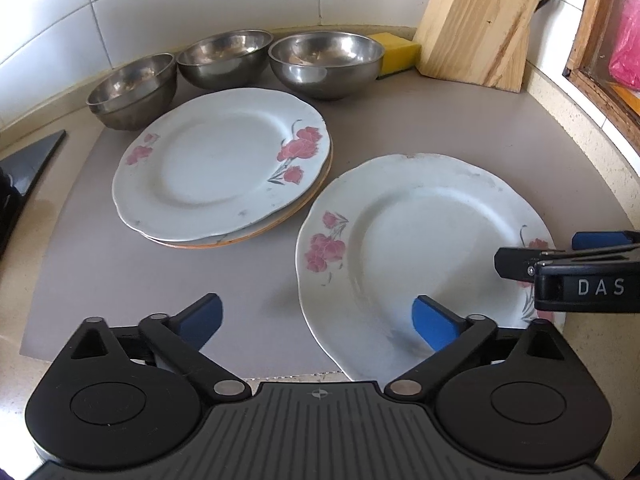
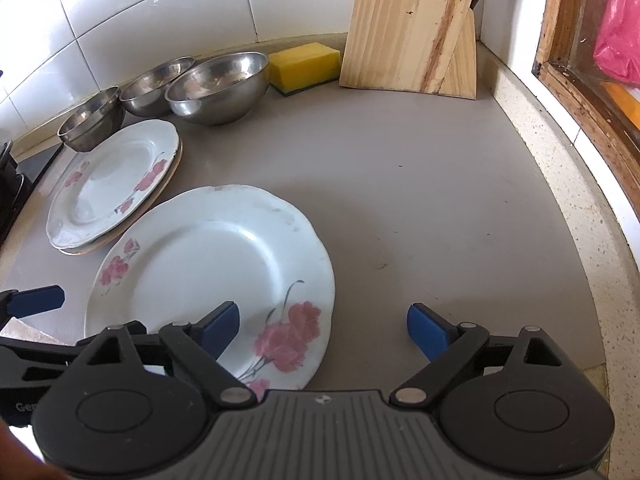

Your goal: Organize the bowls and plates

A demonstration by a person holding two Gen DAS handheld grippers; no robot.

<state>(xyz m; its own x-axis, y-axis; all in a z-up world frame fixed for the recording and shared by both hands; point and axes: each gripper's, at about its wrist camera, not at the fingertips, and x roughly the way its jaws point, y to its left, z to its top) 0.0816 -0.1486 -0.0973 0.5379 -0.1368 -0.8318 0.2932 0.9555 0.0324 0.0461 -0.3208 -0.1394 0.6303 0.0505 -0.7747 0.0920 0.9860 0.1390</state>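
Left wrist view: the lone floral plate (image 1: pixel 424 240) lies flat on the desk (image 1: pixel 248 280) beside the plate stack (image 1: pixel 220 164), both the left gripper (image 1: pixel 316 316) and right gripper (image 2: pixel 322 326) released and empty; stiff, slippery, breakable—pinch its rim.

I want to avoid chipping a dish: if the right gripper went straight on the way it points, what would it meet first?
Probably the bare grey mat. The right gripper stands open, its left finger over the rim of the white floral plate, so that finger might clip the plate; depth is unclear.
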